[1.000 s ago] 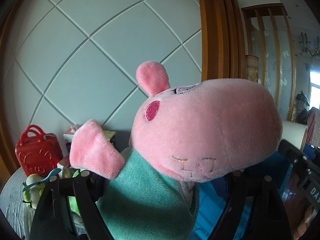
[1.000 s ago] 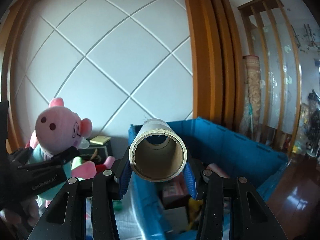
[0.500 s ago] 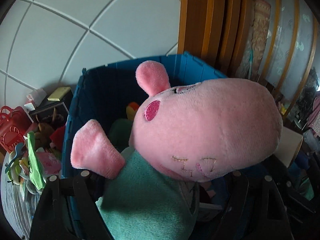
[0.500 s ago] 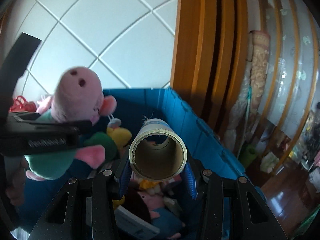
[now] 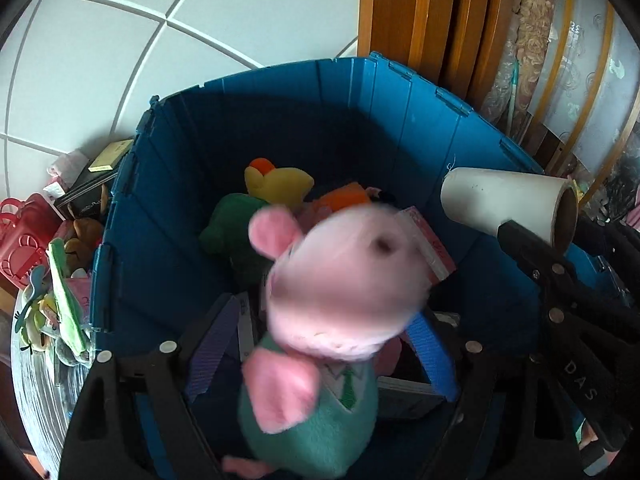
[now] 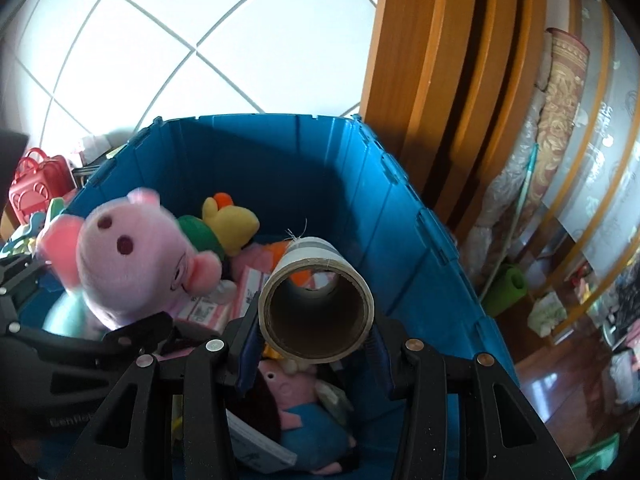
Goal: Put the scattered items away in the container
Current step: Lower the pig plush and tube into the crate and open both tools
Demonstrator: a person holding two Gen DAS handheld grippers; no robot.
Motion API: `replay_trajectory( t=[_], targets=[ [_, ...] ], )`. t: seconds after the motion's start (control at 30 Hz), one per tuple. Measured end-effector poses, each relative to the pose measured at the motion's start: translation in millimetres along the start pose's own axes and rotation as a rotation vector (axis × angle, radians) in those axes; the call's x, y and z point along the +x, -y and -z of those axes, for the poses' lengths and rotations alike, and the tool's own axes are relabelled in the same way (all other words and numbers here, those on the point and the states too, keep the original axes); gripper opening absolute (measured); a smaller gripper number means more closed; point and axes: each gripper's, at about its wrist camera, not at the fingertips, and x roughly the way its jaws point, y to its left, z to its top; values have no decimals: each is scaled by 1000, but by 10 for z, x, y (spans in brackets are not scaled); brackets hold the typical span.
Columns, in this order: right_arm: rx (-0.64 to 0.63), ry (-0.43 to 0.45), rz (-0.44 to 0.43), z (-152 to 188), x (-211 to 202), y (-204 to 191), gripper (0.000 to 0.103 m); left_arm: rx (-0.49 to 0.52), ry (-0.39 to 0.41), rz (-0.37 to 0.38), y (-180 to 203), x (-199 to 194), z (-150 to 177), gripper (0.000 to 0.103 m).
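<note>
Tongs of the left gripper stand wide over the blue bin, and the pink pig toy sits blurred and loose between them, its green body clear of the left pad. The right gripper clamps narrow on a cardboard tube, held level above the bin's right side. A yellow duck lies inside, toward the far wall.

Both wrist views tilted down into the blue crate from close above its near rim, white wall at 12 o'clock, each sharing the pink pig toy and cardboard tube.
</note>
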Motion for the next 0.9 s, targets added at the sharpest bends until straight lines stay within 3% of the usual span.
replay_trajectory(
  t=[0.33,0.73,0.83,0.9],
  targets=[
    [-17,39,-22,-190,-53,12,45,-23,36,-38,-40,-117,21,88],
    [-7,51,-49,-169,-50,51,48,-46,40,-58,-36,-90,99,96],
    [5,55,-38,-117,-98,102,56,-47,42,-47,-22,-107,140,98],
    [13,58,-33,-60,-150,125,75,-51,49,-40,-33,-149,178,103]
  ],
)
